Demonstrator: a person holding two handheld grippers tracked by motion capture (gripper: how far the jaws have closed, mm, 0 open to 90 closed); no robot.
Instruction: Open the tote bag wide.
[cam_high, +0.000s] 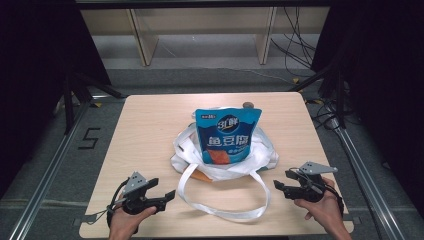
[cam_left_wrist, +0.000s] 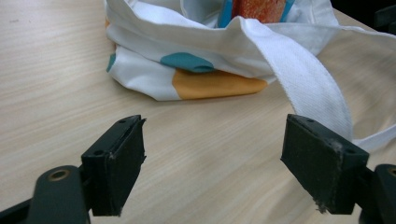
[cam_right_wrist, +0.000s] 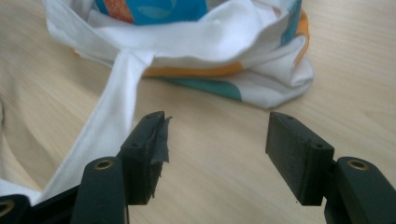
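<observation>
The cloth bag (cam_high: 223, 155) sits mid-table (cam_high: 150, 130), the blue packet (cam_high: 227, 135) standing in it. My left tool (cam_high: 167, 195) and right tool (cam_high: 277, 186) flank it, jaws wide, holding nothing. I'd grab the strap (cam_high: 225, 212) near the bag's rim, probably both sides evenly.

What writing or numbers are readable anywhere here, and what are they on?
"鱼豆腐": large white characters on the blue snack pouch standing in the white tote bag.
"5": dark mark on the floor left of the table.
The pouch's logo and small print are too blurred to read.
</observation>
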